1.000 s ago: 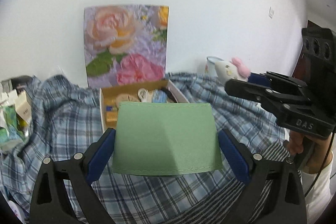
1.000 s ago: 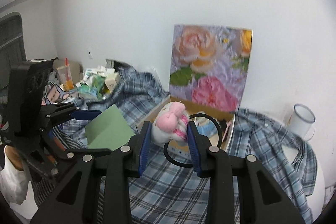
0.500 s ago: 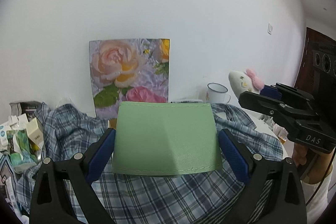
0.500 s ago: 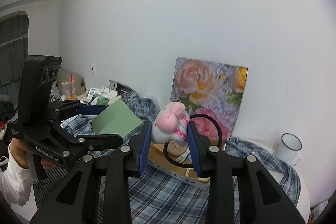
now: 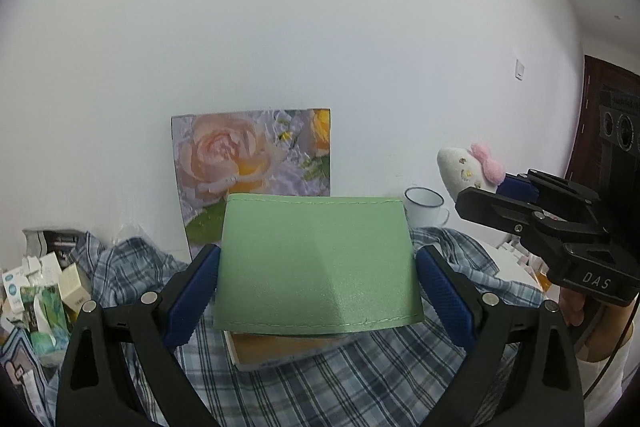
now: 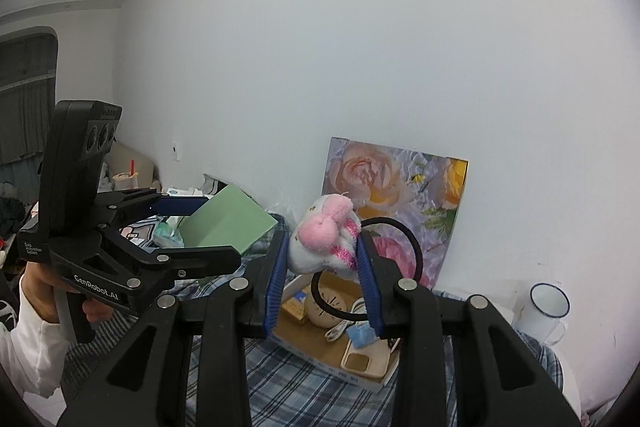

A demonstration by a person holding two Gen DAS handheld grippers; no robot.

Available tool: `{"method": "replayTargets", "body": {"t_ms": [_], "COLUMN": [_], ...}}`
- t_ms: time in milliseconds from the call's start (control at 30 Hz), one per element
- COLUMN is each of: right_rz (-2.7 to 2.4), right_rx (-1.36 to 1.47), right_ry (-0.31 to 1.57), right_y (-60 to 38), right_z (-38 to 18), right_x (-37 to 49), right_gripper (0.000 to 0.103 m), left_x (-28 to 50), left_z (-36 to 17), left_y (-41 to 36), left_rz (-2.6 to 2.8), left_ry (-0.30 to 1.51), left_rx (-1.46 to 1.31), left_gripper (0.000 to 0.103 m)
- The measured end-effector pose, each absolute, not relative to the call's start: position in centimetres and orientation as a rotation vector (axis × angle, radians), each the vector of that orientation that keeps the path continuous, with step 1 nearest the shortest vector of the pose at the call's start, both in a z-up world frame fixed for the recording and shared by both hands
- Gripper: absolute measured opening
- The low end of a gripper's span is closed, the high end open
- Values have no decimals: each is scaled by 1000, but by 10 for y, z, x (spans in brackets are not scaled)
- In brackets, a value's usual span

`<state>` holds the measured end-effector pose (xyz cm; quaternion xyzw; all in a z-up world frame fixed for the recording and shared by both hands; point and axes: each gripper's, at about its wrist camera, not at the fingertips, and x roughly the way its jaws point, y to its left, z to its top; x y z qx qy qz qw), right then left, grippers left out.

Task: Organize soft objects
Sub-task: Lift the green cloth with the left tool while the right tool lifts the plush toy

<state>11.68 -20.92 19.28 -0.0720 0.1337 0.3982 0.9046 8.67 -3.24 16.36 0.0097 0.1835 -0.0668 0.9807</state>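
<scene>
My left gripper [image 5: 316, 291] is shut on a green flat pouch [image 5: 316, 259] and holds it up above the cardboard box [image 5: 280, 349]. The pouch also shows in the right wrist view [image 6: 228, 223], with the left gripper [image 6: 196, 231] at the left. My right gripper [image 6: 322, 275] is shut on a white plush cat with a pink bow [image 6: 326, 239]; a black headband [image 6: 404, 259] loops from it. The plush shows at the right of the left wrist view [image 5: 466, 171], in the right gripper [image 5: 500, 193]. The open box [image 6: 340, 327] lies below it.
A blue plaid cloth [image 5: 360, 379] covers the table. A rose picture [image 5: 252, 171] leans on the white wall. A white enamel mug [image 6: 548, 311] stands at the right. Small boxes and packets [image 5: 36, 291] pile up at the left. The box holds a phone case [image 6: 364, 359] and small items.
Both grippers have risen and tilted up with their loads still held. The box has dropped low in both views and more wall shows.
</scene>
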Motion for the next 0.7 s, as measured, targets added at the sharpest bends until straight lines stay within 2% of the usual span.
{"method": "replayTargets", "body": {"t_ms": [400,700], "right_rz": [810,808], "right_rx": [-116,-76], "right_ry": [234,258], "right_y": [-197,-186], "right_z": [208,202], "right_x": [159,195], "right_gripper": [33,33], "left_x": [135,171], "left_z": [187,175], "left_y": [-22,-12], "left_rz": [-132,-147], "left_ry": [325,345], "left_rx": [19,-7], "left_gripper": [98,98]}}
